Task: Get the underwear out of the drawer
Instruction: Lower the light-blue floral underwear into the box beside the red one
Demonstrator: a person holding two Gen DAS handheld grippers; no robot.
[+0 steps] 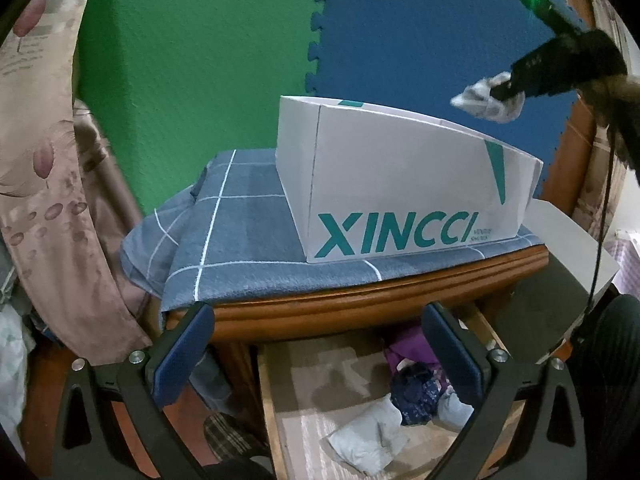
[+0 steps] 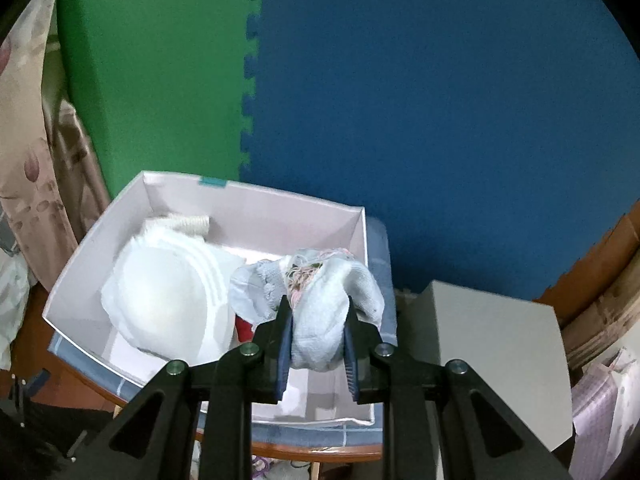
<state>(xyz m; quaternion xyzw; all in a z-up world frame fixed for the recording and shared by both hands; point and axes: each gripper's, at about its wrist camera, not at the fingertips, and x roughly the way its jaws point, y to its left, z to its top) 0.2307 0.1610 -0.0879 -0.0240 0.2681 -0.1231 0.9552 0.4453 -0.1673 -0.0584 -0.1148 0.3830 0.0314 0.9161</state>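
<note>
White box w/ bra beneath held underwear.

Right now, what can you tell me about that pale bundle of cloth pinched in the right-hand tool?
The pale underwear is a soft, crumpled, whitish-blue knit with a pinkish patterned band showing at the top. The right gripper is shut on its middle, blue pads pressing both sides, so it bunches and droops over them. It hangs in the air above the open white box, touching only the gripper.
</note>
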